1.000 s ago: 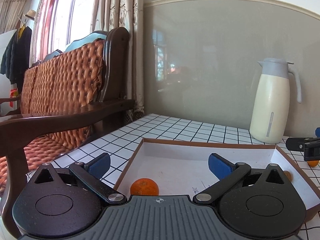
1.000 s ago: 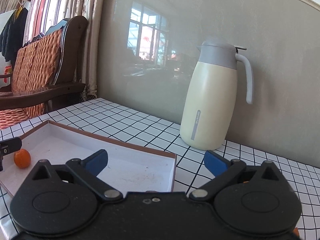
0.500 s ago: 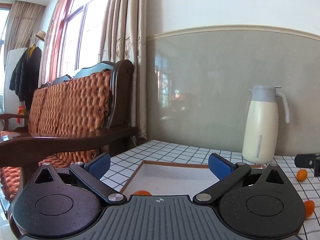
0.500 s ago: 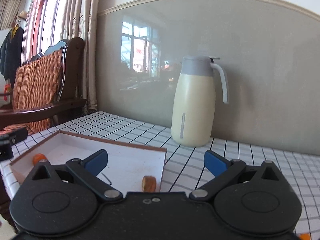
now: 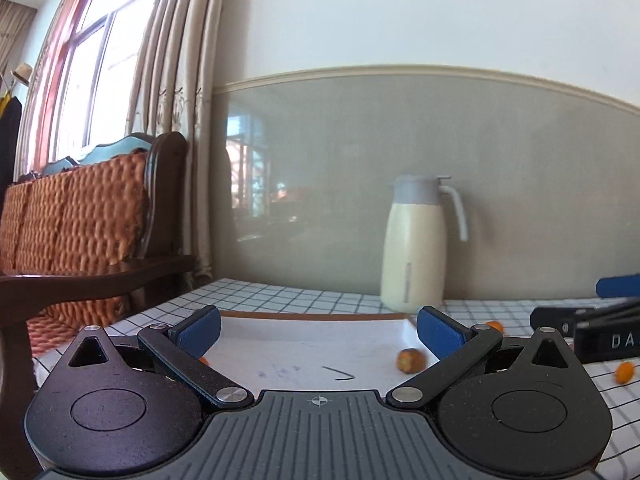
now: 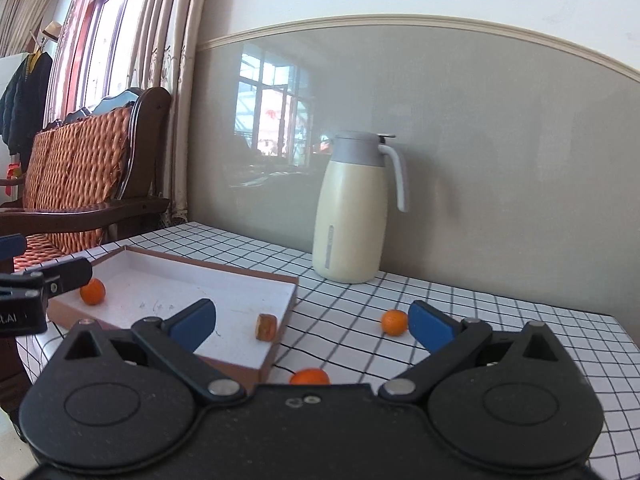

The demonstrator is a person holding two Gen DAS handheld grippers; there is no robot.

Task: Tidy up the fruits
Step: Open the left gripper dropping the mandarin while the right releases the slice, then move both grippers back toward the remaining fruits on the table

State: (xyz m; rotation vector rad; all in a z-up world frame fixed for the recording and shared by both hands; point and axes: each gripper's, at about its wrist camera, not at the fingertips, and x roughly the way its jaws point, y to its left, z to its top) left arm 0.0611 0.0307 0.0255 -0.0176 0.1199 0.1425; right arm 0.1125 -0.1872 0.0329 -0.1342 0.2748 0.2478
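Observation:
A shallow white tray with a brown rim (image 6: 280, 322) (image 5: 312, 315) lies on the checked table. Inside it sit a small orange (image 6: 92, 291) at the left end and a brownish fruit piece (image 6: 266, 326) (image 5: 409, 359) near the right wall. Two more small oranges lie on the table right of the tray (image 6: 394, 322) (image 6: 310, 377); the left wrist view shows them as well (image 5: 624, 372) (image 5: 495, 325). My left gripper (image 5: 318, 330) hangs open over the tray's near side, holding nothing. My right gripper (image 6: 310, 320) is open and empty, raised above the tray's right corner.
A cream thermos jug with a grey lid (image 6: 352, 210) (image 5: 416, 242) stands at the back by the grey wall. A wooden armchair with a woven orange cushion (image 6: 80, 176) is left of the table. Curtains and a window lie behind it.
Both grippers have pulled back and risen from the tray; the views widened, so the jug looks smaller and the loose oranges on the table came into sight. Both stayed open.

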